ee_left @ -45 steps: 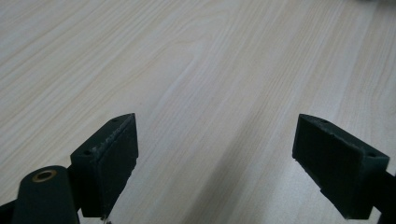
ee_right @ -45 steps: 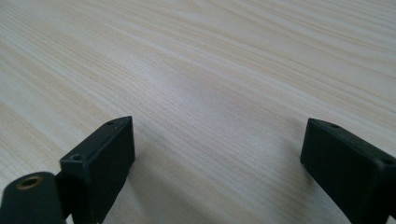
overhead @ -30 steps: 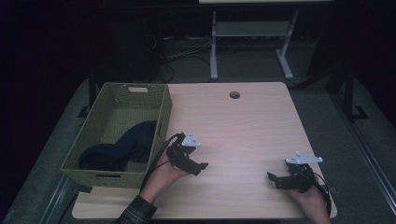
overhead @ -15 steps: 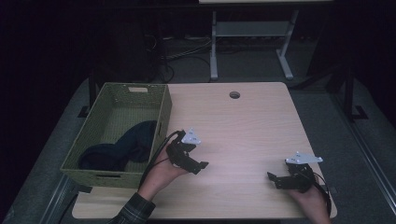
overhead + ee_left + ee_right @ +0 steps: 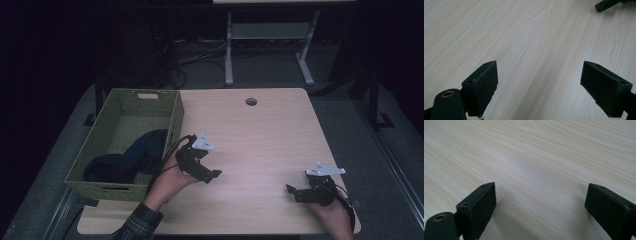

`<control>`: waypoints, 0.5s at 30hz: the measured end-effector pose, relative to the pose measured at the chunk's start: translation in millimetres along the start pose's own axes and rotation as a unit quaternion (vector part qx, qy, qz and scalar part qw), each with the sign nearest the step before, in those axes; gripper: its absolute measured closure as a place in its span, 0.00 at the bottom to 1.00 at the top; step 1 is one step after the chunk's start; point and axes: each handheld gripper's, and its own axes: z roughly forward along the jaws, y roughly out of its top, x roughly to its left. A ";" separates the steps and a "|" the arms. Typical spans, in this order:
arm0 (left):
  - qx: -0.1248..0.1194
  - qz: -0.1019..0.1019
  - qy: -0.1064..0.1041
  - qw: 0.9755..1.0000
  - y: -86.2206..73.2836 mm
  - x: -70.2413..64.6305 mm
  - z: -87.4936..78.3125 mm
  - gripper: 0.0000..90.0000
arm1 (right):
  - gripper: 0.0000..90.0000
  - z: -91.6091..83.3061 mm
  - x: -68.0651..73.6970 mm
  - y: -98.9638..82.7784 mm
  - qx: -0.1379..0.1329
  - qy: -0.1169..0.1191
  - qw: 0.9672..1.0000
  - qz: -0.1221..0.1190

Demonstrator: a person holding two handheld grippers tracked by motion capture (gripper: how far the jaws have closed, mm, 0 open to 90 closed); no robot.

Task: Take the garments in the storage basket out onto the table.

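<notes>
A green woven basket [image 5: 172, 124] stands on the table's left side with a dark blue cloth [image 5: 131, 156] lying inside it. My left gripper [image 5: 212, 174] rests just right of the basket, low over the wooden tabletop [image 5: 260, 145], open with only bare wood between its jaws [image 5: 537, 82]. My right gripper [image 5: 292, 192] sits near the front right corner, also open, its jaws wide apart over the bare tabletop [image 5: 539, 205]. The tip of the right gripper's jaw [image 5: 605, 5] shows at the top right of the left gripper view.
A round cable hole [image 5: 251, 101] sits near the table's far edge. Beyond the table are a white metal stand [image 5: 265, 45] and cables [image 5: 180, 55] on the dark floor. Grey carpet surrounds the table.
</notes>
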 end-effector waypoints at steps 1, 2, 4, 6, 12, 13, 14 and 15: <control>-0.001 -0.001 0.000 1.000 0.1 0.9 -0.5 0.16 | 0.11 0.0 -0.1 0.0 0.000 0.000 1.000 -0.001; -0.001 -0.002 0.000 1.000 0.3 1.3 -1.2 0.16 | 0.11 0.0 -0.1 0.0 0.000 0.000 1.000 -0.001; 0.000 0.001 -0.001 1.000 1.1 1.9 -2.8 0.16 | 0.11 0.0 -0.2 0.0 0.000 0.000 1.000 -0.001; -0.001 0.003 -0.002 1.000 2.0 2.7 -5.0 0.16 | 0.11 0.0 -0.1 0.0 -0.001 0.000 1.000 -0.001; -0.006 0.003 -0.006 1.000 4.1 7.5 -10.9 0.16 | 0.11 0.0 -0.2 0.0 -0.001 0.000 1.000 -0.002; -0.009 0.002 -0.009 1.000 4.4 9.0 -12.8 0.16 | 0.11 0.0 -0.1 -0.1 -0.001 0.000 1.000 -0.002; -0.017 -0.003 -0.010 1.000 4.5 11.5 -14.8 0.16 | 0.11 -0.1 -0.2 0.0 0.000 0.000 1.000 -0.002; -0.017 -0.003 -0.010 1.000 4.5 11.5 -14.8 0.16 | 0.11 -0.1 -0.2 0.0 0.000 0.000 1.000 -0.002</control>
